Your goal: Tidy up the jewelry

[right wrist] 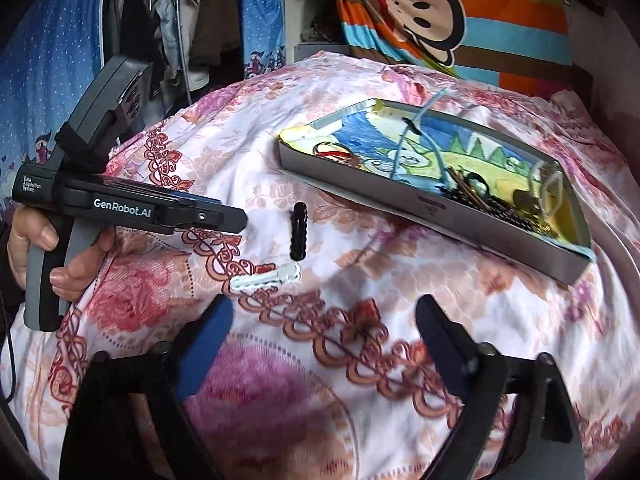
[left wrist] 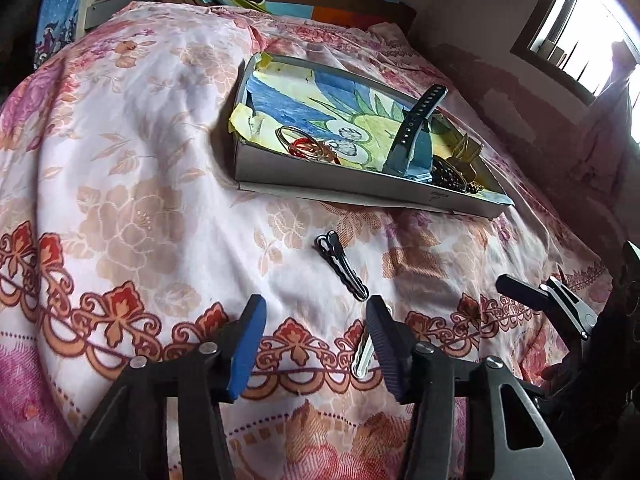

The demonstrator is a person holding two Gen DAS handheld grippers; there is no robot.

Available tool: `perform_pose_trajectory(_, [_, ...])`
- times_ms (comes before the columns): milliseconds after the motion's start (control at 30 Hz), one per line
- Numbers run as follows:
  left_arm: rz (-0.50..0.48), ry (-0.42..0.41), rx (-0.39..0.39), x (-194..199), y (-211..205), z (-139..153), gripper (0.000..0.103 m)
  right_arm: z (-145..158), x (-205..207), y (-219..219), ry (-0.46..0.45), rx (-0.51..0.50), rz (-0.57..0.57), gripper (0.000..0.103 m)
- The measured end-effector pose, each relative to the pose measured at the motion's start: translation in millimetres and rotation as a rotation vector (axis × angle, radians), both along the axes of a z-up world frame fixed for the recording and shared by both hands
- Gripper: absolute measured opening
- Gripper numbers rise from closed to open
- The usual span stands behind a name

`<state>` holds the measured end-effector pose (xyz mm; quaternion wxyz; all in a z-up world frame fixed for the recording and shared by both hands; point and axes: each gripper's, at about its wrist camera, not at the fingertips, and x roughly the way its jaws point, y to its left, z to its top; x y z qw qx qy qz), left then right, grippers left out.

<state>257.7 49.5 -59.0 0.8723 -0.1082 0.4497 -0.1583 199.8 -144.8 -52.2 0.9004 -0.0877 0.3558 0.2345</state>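
A grey shallow tray (left wrist: pixel 344 184) lined with a drawing lies on the floral bedspread and holds bangles (left wrist: pixel 298 142), a dark watch (left wrist: pixel 416 128) and beaded pieces (left wrist: pixel 452 174). It also shows in the right wrist view (right wrist: pixel 360 184). A black hair clip (left wrist: pixel 342 266) (right wrist: pixel 299 232) and a white hair clip (left wrist: pixel 362 356) (right wrist: pixel 266 276) lie loose on the spread before the tray. My left gripper (left wrist: pixel 316 344) is open and empty, the white clip beside its right finger. My right gripper (right wrist: pixel 324 340) is open and empty, hovering nearer than both clips.
The left hand-held gripper body (right wrist: pixel 120 208) reaches in from the left in the right wrist view. A striped monkey-print blanket (right wrist: pixel 460 20) lies behind the bed. Hanging clothes (right wrist: pixel 180 20) stand at the back left. A window (left wrist: pixel 580 36) is at the right.
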Motion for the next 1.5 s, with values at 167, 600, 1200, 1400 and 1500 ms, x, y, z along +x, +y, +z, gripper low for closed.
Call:
perform_pose_trajectory(167, [-0.066, 0.039, -0.090, 28.4, -0.5, -10.5, 0.030, -13.4, 24.4, 17.5, 0.055, 0.014, 0.046, 0.061])
perform_pose_trajectory(600, [-0.106, 0.054, -0.121, 65.4, -11.0, -21.3, 0.026, -38.4, 45.7, 31.3, 0.164, 0.048, 0.111, 0.028])
perform_pose_trajectory(1200, [-0.087, 0.062, -0.054, 63.1, -14.9, -25.5, 0.015, -40.8, 46.2, 17.0, 0.172, 0.102, 0.084, 0.001])
perform_pose_trajectory(1400, [-0.061, 0.073, -0.028, 53.1, -10.8, -23.0, 0.015, -39.1, 42.1, 4.9, 0.179, 0.141, 0.065, 0.001])
perform_pose_trajectory(1500, [-0.038, 0.091, -0.009, 47.1, -7.6, -21.3, 0.015, -41.4, 46.2, 2.2, 0.221, 0.175, 0.053, 0.004])
